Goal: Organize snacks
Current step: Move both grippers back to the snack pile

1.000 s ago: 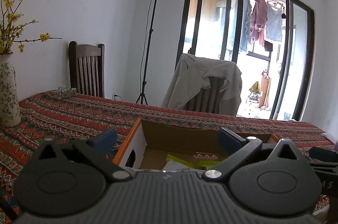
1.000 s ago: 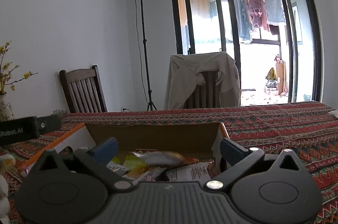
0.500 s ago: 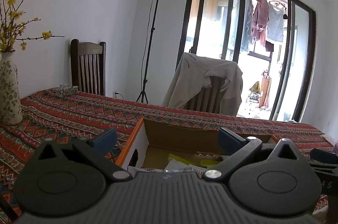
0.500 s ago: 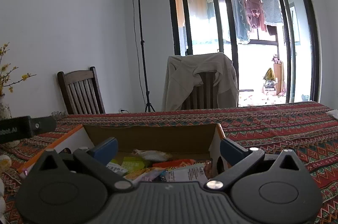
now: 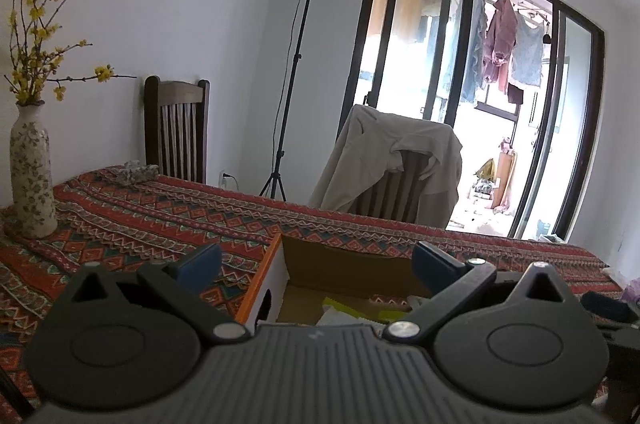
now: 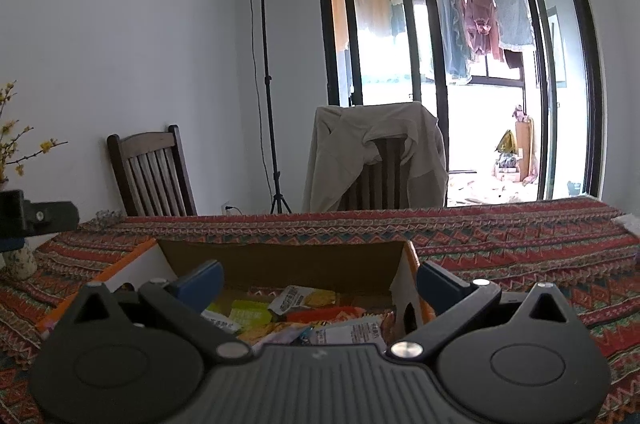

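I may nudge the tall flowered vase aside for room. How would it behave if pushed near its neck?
The vase is tall and narrow, with long branches spreading above, so it looks top-heavy and apt to tip. It stands on a tablecloth, which could drag. It looks ceramic, so probably fragile.

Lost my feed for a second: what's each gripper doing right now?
Left gripper: open, holding nothing.
Right gripper: open, holding nothing, above the cardboard box.
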Motion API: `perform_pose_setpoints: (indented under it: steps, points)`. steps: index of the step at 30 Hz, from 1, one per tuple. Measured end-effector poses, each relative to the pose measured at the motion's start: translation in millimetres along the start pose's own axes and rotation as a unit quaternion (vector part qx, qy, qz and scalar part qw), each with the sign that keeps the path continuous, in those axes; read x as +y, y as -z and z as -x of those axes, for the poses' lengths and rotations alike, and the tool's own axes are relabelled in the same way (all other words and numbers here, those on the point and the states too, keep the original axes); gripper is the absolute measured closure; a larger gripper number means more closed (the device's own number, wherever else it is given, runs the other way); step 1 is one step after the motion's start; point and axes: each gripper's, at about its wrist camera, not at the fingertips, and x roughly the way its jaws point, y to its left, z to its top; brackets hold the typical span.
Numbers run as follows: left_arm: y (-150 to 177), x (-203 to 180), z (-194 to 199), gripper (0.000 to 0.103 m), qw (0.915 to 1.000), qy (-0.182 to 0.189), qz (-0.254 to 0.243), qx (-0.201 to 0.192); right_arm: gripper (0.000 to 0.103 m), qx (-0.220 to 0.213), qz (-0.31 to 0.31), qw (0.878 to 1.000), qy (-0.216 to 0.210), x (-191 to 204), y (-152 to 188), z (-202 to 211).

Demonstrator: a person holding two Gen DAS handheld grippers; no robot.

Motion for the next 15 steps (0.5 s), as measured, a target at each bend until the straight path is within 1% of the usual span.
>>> perform_pose_setpoints:
  steps: [8,15]
  points:
    - [0,10,23,0.0,1.0,-0.004,-0.001,0.002,0.0,0.009,0.002,1.0,-0.001,6,0,23]
    - [4,20,53,0.0,1.0,-0.002,-0.003,-0.002,0.0,0.013,0.005,1.0,-0.003,14,5,53]
